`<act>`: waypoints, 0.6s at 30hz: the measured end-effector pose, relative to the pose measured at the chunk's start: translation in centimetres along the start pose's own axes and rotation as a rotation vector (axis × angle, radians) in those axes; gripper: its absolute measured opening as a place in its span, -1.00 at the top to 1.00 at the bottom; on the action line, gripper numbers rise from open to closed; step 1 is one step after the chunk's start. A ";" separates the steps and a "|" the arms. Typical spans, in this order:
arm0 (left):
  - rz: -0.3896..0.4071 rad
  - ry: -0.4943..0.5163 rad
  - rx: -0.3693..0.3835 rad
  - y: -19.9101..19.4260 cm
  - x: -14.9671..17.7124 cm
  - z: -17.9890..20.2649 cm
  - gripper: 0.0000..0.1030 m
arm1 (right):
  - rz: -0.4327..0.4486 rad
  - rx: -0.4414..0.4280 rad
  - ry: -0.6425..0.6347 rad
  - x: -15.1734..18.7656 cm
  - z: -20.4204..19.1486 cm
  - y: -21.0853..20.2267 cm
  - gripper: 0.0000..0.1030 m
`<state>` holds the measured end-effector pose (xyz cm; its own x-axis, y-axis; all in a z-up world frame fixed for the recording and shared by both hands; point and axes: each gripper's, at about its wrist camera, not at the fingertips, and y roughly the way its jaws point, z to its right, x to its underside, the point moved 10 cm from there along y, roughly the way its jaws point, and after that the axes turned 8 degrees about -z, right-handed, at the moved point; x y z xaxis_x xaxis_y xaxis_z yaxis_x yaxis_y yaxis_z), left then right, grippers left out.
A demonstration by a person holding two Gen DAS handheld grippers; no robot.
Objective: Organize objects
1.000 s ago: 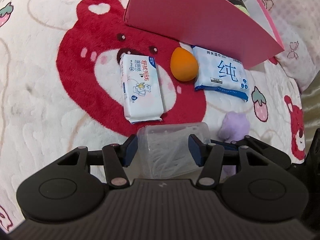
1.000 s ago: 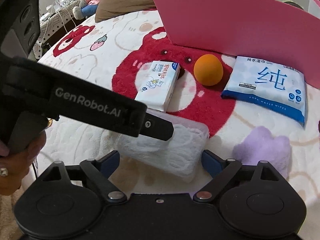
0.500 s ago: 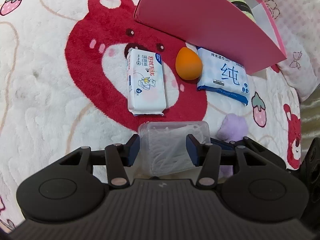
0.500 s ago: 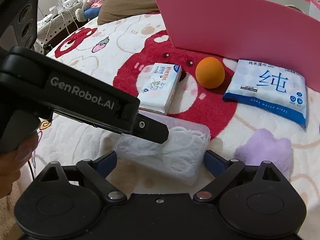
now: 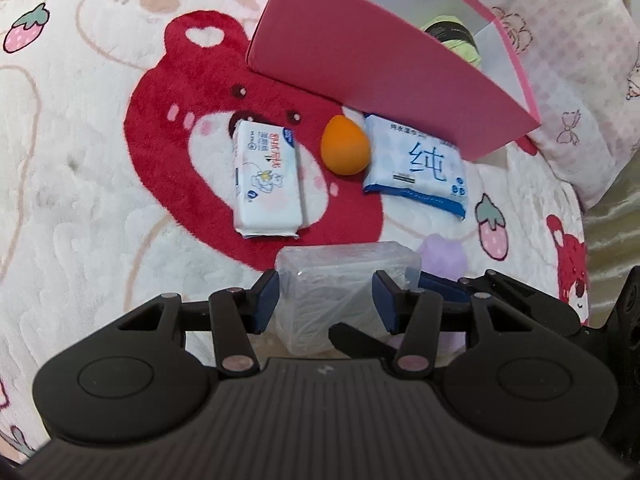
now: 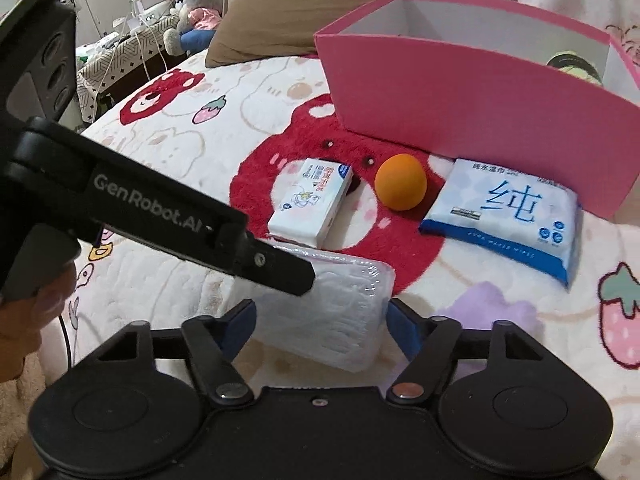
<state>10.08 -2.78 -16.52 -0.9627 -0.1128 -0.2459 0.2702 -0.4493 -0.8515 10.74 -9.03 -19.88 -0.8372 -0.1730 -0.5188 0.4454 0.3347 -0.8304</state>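
Clear pack (image 5: pixel 344 280) gripped in left hand-held gripper (image 5: pixel 326 300); right hand-held gripper (image 6: pixel 320 320) closing around it, seemingly touching.

A bed (image 6: pixel 168 148) is covered by a plush bear-print blanket (image 5: pixel 80 184). Laid on it are a pink box (image 6: pixel 480 108), two tissue packs (image 5: pixel 266 184) (image 5: pixel 420 164), an orange sponge (image 5: pixel 345 146) and a purple puff (image 6: pixel 484 308).

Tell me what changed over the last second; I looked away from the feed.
The right gripper has just been closing its jaws around the clear packet, which the left gripper already holds; whether they press on it is unclear. The packet sits a little higher. The tissue pack, orange sponge, wipes and pink box stayed put.
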 end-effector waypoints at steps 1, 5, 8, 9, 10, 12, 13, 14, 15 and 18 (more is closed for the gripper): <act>0.001 -0.011 0.006 0.0 0.2 0.2 0.04 | 0.005 0.004 -0.001 -0.1 0.1 -0.2 -0.37; 0.018 -0.030 0.017 -0.2 0.8 0.9 0.04 | 0.035 0.004 0.015 -0.3 0.9 -1.2 -0.31; 0.041 -0.021 0.024 -0.7 0.6 1.4 0.04 | 0.057 0.013 0.005 -0.4 1.0 -2.0 -0.26; 0.050 -0.020 0.027 -0.9 0.6 1.6 0.04 | 0.064 0.014 0.004 -0.5 1.1 -2.3 -0.25; 0.058 -0.015 0.029 -1.2 0.5 1.8 0.04 | 0.072 0.014 0.004 -0.5 1.1 -2.6 -0.23; 0.071 -0.005 0.032 -1.6 0.5 2.3 0.03 | 0.088 0.014 0.004 -0.6 1.3 -3.2 -0.21; 0.079 0.002 0.035 -1.8 0.5 2.6 0.03 | 0.097 0.015 0.003 -0.7 1.4 -3.5 -0.19; 0.087 0.006 0.038 -2.0 0.5 2.9 0.03 | 0.106 0.019 0.002 -0.7 1.4 -3.9 -0.18; 0.093 0.010 0.042 -2.2 0.5 3.2 0.03 | 0.115 0.024 -0.003 -0.7 1.5 -4.3 -0.17; 0.113 0.035 0.043 -2.8 0.3 4.3 0.04 | 0.136 0.031 -0.008 -0.8 1.8 -5.4 -0.16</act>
<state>8.98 -5.37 -12.22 -0.9250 -0.1342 -0.3554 0.3749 -0.4735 -0.7970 9.60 -12.34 -15.34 -0.7659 -0.1354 -0.6285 0.5644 0.3266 -0.7581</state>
